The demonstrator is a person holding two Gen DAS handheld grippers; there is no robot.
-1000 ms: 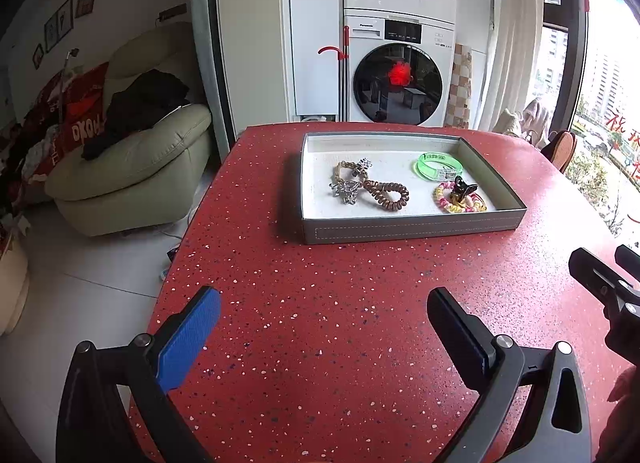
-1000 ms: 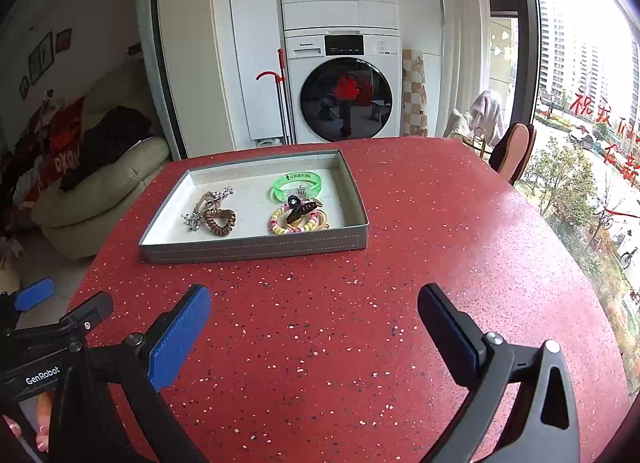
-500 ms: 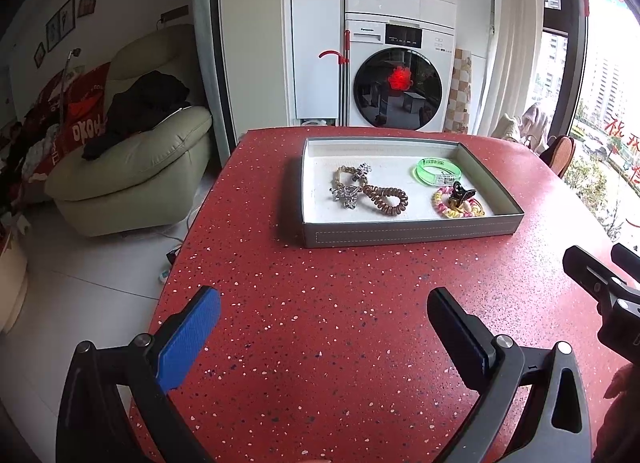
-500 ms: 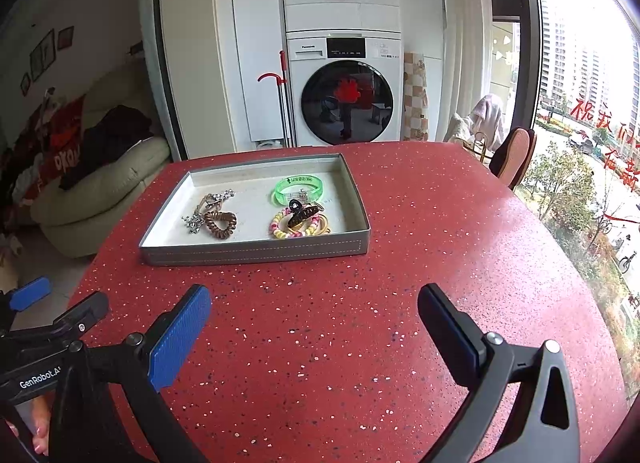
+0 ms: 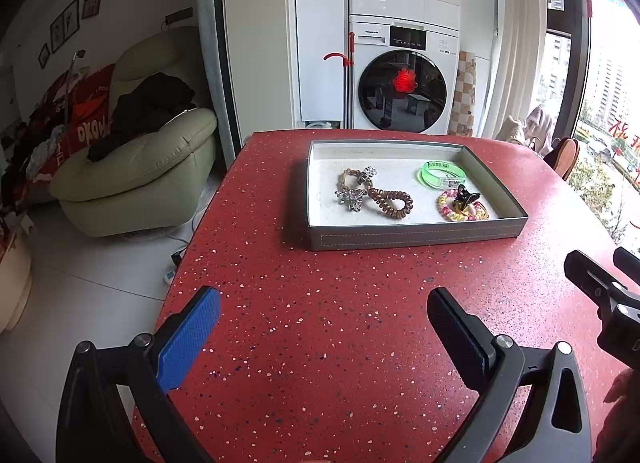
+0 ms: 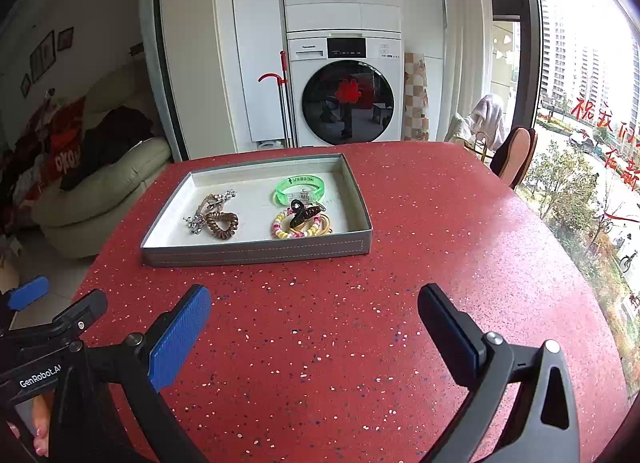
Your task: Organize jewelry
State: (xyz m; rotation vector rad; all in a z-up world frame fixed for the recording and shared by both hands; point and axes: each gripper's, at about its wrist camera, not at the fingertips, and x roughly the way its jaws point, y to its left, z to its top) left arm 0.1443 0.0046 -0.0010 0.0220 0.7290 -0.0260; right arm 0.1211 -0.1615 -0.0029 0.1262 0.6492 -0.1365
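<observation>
Left gripper [image 5: 324, 319]: jaws spread wide, nothing held, hovered over the red table [image 5: 320, 343].
Right gripper [image 6: 314, 317]: likewise spread wide, empty.
Jewelry: gathered in the grey tray [image 6: 256, 253], well beyond both grippers.

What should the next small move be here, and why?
Probably bring the right hand-held gripper forward over the grey rectangular tray toward the translucent green bangle. Both hand-held grippers are open and empty above the red speckled table, short of the tray, and the bangle lies apart from the other pieces on the tray's right side.
</observation>
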